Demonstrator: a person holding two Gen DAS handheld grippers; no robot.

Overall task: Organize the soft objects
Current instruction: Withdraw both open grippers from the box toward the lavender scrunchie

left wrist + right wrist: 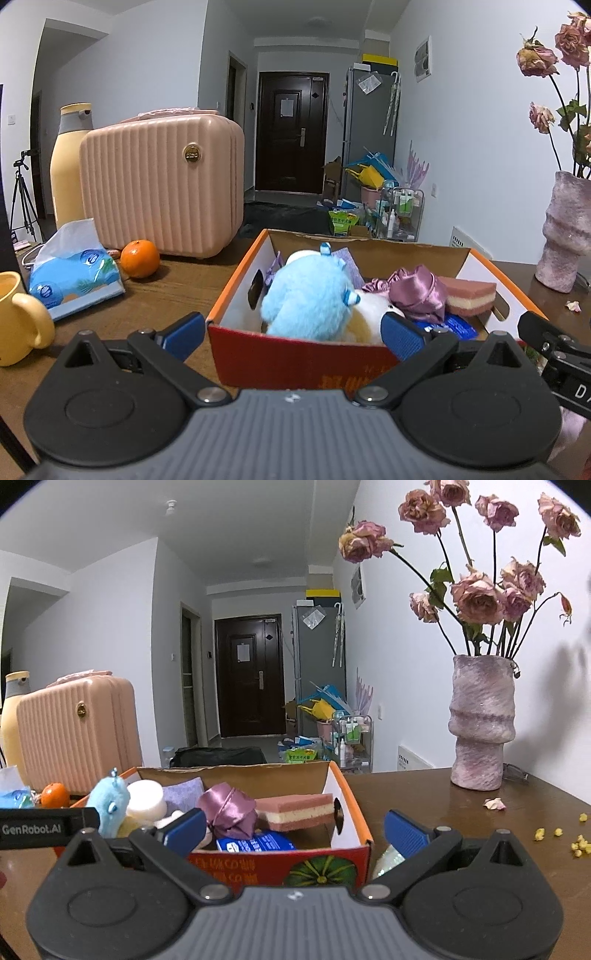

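Box: orange-rimmed cardboard box (236, 280) on the table, packed with soft things.
Left gripper (291, 332): fingers spread, empty, before the box.
Right gripper (295, 830): likewise spread, probably finished.

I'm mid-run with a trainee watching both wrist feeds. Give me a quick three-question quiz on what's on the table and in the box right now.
1. True or false: the left gripper holds the blue plush toy.
2. Which lies in the cardboard box beside the purple satin cloth? A) orange B) pink layered sponge C) yellow mug
3. What stands on the table to the right of the box?

Key:
1. False: its jaws are open and empty.
2. B, the pink layered sponge.
3. The vase of dried roses.
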